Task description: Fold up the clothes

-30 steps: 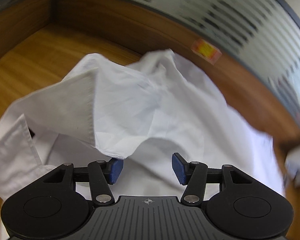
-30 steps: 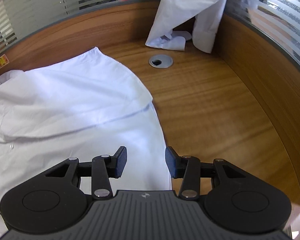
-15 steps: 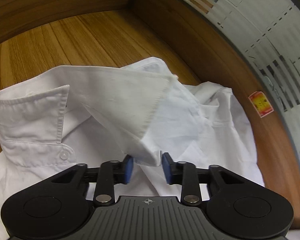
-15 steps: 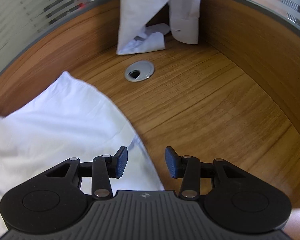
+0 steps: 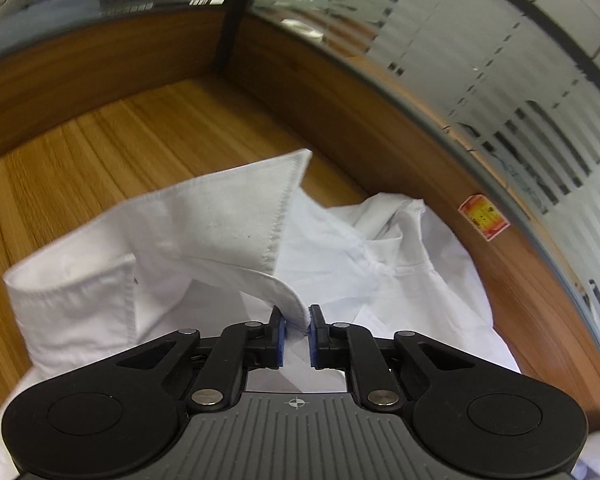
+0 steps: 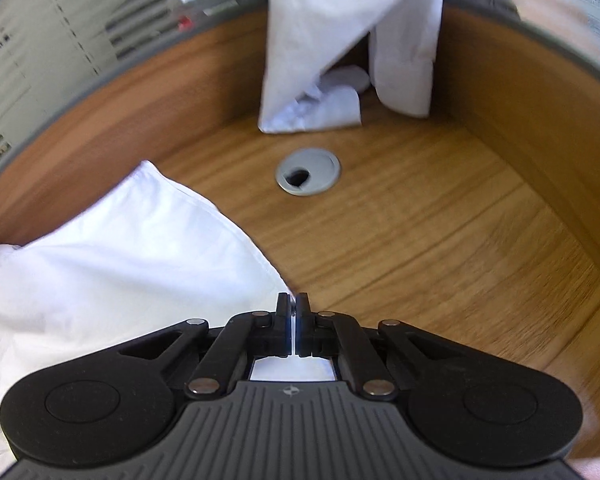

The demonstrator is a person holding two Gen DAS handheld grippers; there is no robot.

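A white dress shirt [image 5: 204,240] lies on the wooden desk [image 5: 80,160]. In the left wrist view its collar stands up in front of me, and my left gripper [image 5: 296,320] is shut on the folded collar edge. In the right wrist view the shirt's body [image 6: 120,252] spreads to the left, and my right gripper [image 6: 293,304] is shut on the shirt's hem edge at the desk surface.
A grey cable grommet [image 6: 308,171] sits in the desk ahead of the right gripper. More white clothes [image 6: 340,40] hang over the back partition behind it. Wooden walls with frosted glass [image 5: 500,100] enclose the desk; a red sticker [image 5: 484,218] is on the wall.
Both grippers went from open to shut. The left one closed on the collar, the right one closed on the hem edge after moving toward the shirt's corner.
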